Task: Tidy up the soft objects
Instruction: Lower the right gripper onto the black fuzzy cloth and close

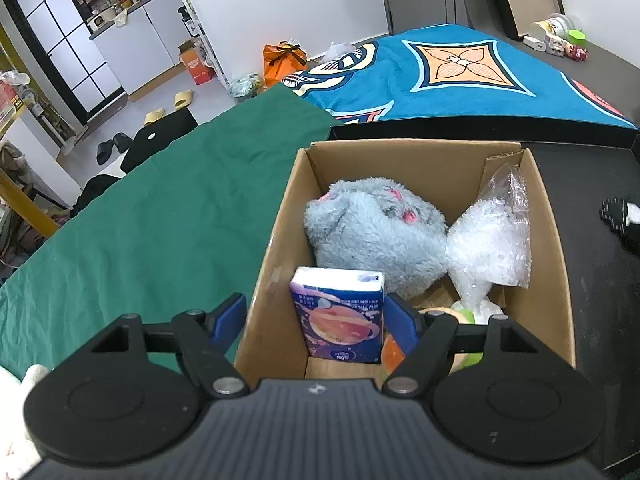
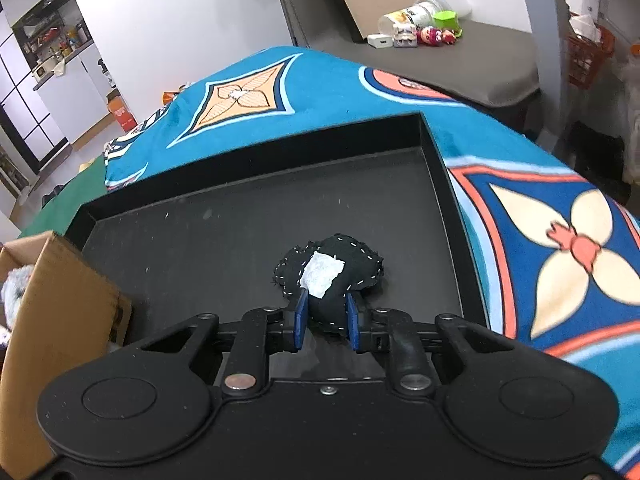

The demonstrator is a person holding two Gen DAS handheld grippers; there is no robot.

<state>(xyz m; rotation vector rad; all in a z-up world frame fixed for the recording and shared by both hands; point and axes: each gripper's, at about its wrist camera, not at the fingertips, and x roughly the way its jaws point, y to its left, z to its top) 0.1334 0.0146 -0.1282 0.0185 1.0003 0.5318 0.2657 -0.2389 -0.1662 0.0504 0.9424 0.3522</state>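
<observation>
A cardboard box stands in a black tray. It holds a grey plush toy, a clear bubble-wrap bag, a purple tissue pack and an orange-and-green soft item, partly hidden. My left gripper is open above the box's near end, its fingers straddling the tissue pack without touching it. My right gripper is shut on a black stitched pouch with a white patch, which rests on the tray floor right of the box. The pouch also shows in the left wrist view.
The tray sits on a bed with a blue patterned blanket and a green sheet. A grey bench with toys and containers stands behind. Slippers lie on the floor at the left.
</observation>
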